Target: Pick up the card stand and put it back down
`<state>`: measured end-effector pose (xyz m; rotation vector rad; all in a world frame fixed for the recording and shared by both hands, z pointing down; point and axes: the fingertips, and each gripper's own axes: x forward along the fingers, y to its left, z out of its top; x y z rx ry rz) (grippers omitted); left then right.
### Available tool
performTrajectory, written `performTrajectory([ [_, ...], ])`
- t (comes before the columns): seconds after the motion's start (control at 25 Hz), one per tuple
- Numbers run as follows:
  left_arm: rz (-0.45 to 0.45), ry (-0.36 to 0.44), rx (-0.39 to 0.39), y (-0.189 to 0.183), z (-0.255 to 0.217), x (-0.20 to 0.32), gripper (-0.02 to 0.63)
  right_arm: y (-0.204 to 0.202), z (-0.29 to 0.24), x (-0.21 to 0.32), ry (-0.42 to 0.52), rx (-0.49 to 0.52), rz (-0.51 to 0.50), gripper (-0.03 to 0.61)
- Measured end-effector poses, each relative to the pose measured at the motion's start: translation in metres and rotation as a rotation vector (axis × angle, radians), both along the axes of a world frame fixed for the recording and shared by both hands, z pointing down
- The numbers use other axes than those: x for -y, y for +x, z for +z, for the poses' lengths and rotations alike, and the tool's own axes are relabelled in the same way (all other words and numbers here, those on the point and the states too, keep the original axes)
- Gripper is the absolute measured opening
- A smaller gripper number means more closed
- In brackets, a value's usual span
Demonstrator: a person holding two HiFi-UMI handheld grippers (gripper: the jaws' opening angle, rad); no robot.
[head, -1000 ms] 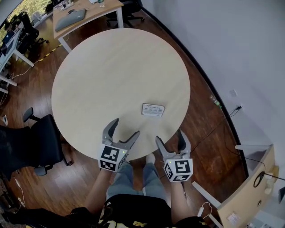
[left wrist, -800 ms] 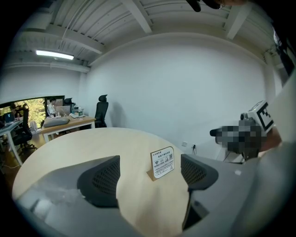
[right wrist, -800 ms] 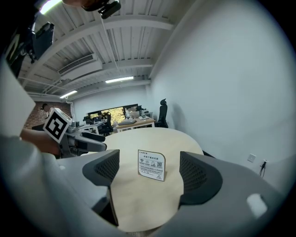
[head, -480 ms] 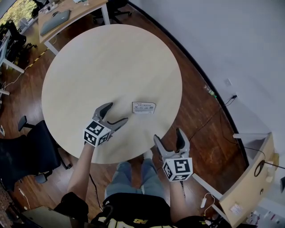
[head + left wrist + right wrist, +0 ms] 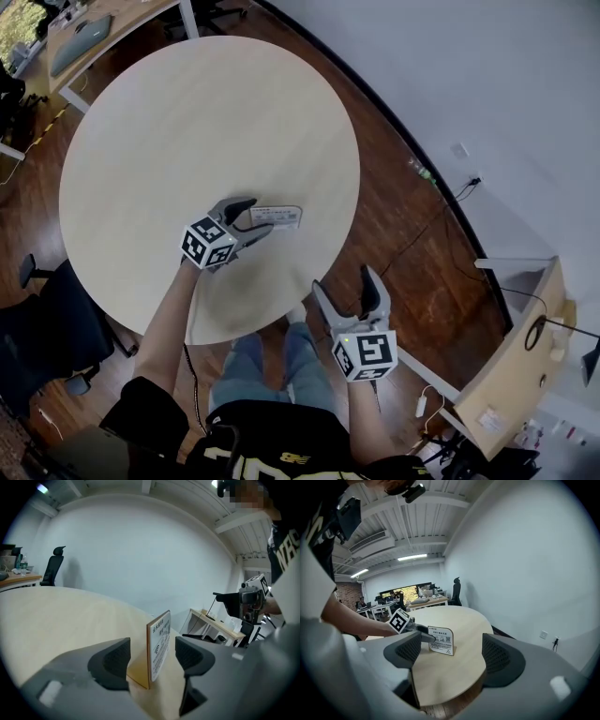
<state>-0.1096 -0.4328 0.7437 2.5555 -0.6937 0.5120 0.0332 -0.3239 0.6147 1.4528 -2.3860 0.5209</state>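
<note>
The card stand (image 5: 281, 216), a small white printed card with a wooden back, stands upright on the round pale table (image 5: 187, 112) near its right front part. My left gripper (image 5: 256, 217) lies low over the table with the stand (image 5: 159, 641) between its jaws. The jaws are closing, and a gap still shows on both sides of the card. My right gripper (image 5: 344, 283) is open and holds nothing, off the table's near edge above the floor. In the right gripper view, the stand (image 5: 442, 641) and the left gripper's marker cube (image 5: 399, 620) lie ahead.
A desk (image 5: 94, 23) stands beyond the table at the top left. A black office chair (image 5: 47, 319) sits at the table's left front. A light wooden unit (image 5: 516, 375) is at the lower right by the white wall. Dark wood floor surrounds the table.
My left gripper has moved forward from the table's near edge to the card stand and now straddles it, with its jaws narrower. The right gripper has stayed near the table edge.
</note>
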Motion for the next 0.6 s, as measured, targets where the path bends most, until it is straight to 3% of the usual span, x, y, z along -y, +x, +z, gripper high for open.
performTrajectory([
  [0.36,0.104,-0.003,-0.013,0.039,0.004,-0.012,0.028,0.01,-0.001,0.001,-0.002,0.001,0.02,0.412],
  [0.6,0.165,-0.019,-0.044,0.051,-0.012,-0.041,0.015,-0.001,-0.014,-0.001,0.024,0.022,-0.004,0.411],
])
